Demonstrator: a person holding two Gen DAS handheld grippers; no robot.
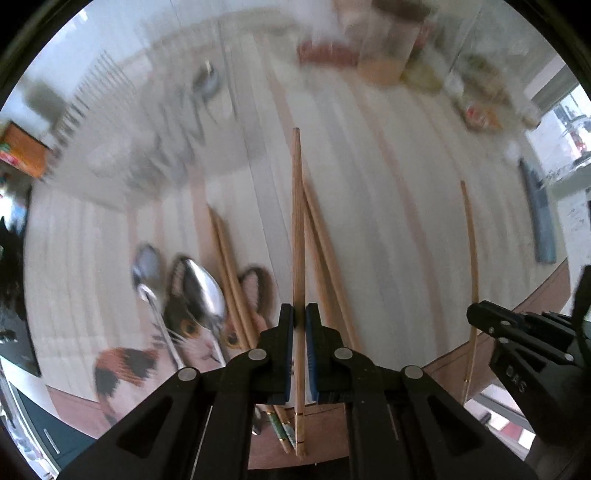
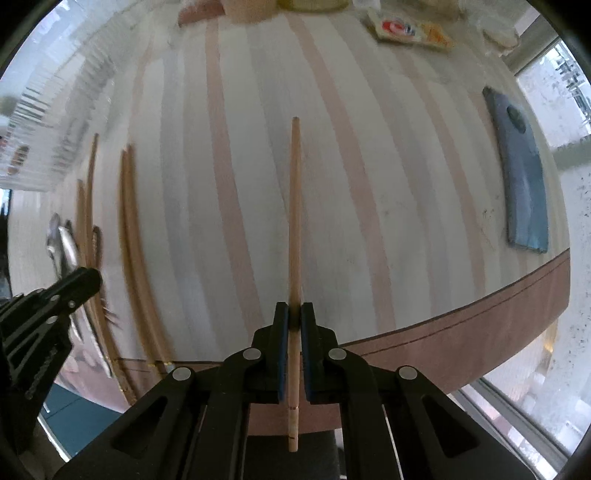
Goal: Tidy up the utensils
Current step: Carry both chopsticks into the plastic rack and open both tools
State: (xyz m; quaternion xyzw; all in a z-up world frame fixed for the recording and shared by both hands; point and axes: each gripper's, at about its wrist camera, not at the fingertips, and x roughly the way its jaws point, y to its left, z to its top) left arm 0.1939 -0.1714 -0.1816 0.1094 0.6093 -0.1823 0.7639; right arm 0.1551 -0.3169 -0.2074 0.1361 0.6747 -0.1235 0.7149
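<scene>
My left gripper [image 1: 299, 314] is shut on a wooden chopstick [image 1: 297, 229] that points away over the striped tablecloth [image 1: 388, 221]. More chopsticks [image 1: 231, 277] lie beneath it, beside two metal spoons [image 1: 205, 288] on a cat-print mat [image 1: 192, 332]. My right gripper [image 2: 294, 314] is shut on another wooden chopstick [image 2: 294, 206], held lengthwise above the cloth. That same chopstick [image 1: 471, 258] and the right gripper [image 1: 480, 314] show at the right of the left wrist view. The left gripper [image 2: 88, 277] shows at the left of the right wrist view, with several chopsticks [image 2: 131, 229] beside it.
A blue-grey flat object [image 2: 524, 184] lies near the table's right edge [image 2: 480, 317]. Snack packets [image 2: 410, 29] and blurred jars and containers [image 1: 384, 55] stand at the far side. A blurred rack-like object [image 1: 147, 147] sits far left. A window [image 2: 561, 110] is at the right.
</scene>
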